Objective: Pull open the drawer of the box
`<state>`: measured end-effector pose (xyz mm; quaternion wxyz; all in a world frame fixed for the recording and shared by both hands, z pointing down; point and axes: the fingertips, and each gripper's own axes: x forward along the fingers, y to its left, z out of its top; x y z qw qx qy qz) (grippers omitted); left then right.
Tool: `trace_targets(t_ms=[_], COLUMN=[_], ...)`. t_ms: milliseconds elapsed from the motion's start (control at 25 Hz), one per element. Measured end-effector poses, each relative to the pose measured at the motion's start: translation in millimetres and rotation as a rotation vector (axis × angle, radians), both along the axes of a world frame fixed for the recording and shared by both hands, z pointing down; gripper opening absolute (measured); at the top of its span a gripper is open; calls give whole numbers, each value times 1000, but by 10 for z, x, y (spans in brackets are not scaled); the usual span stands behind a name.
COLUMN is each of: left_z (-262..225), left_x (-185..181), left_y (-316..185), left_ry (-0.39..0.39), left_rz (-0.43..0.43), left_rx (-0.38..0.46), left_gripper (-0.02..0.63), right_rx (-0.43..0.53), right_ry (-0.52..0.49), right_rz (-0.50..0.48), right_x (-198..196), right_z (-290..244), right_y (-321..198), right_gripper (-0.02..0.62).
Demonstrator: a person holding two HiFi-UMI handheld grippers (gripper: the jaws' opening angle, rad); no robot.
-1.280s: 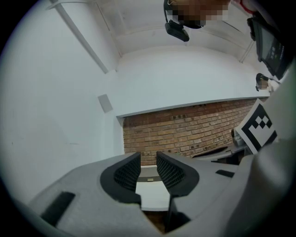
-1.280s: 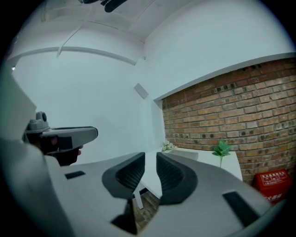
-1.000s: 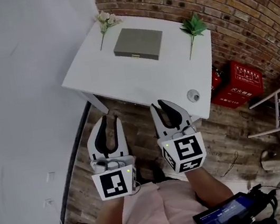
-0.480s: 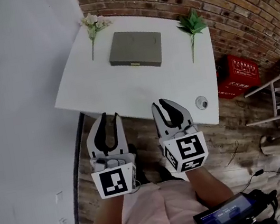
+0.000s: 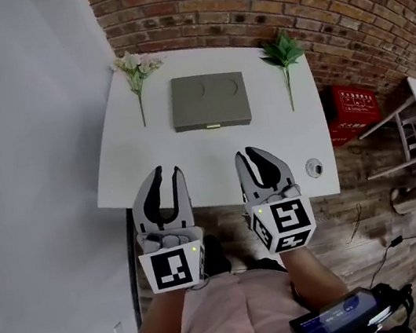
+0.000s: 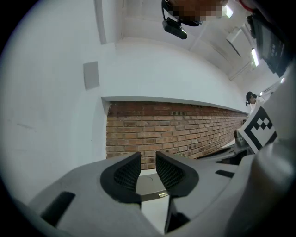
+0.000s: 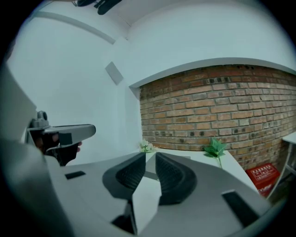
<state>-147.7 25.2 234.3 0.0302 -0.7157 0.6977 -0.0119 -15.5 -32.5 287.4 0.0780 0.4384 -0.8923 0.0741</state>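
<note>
Head view: the box (image 5: pixel 209 101) lies flat at the far side of the white table (image 5: pixel 192 164), close to the brick wall, between a sprig of pale flowers (image 5: pixel 133 67) and a green leafy sprig (image 5: pixel 282 53). Its long side runs left to right across the table. A small brass pull (image 5: pixel 212 127) sits in the middle of the near edge, so the drawer front faces the person and should slide out toward them. It looks fully closed.

Both grippers hang over the table's near edge, well short of the box and pointing toward it. The left gripper (image 5: pixel 168 173) has its jaws spread, though they have just been closing a little, and nothing is between them. In the left gripper view the box and its pull (image 6: pixel 163 194) show in the gap, straight ahead but far off. The right gripper (image 5: pixel 254 153) holds its jaws at a narrower gap, also with nothing in it. In the right gripper view a grey shape beyond the gap is probably the box, though it is hard to tell.

The pull lies ahead and between the two grippers, a shade nearer the right one sideways. Either hand would have to travel forward across the table to reach it.
</note>
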Motion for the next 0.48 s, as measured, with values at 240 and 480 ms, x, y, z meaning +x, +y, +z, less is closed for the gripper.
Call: trace_targets(t_ms=[240,480], left_z=[-34,35], left_x=[-211,-208], left_y=[-244,-385], left_ry=[-32,-20], left_rz=[56,90], left_rx=[28,6], left_gripper=[101,101], right_rx=[13,11], right_ry=[-7,-14], right_rz=[75,119], right_x=[-77,-50], right_z=[-88,-76], right_y=[-201,-347], right_gripper=[74,74])
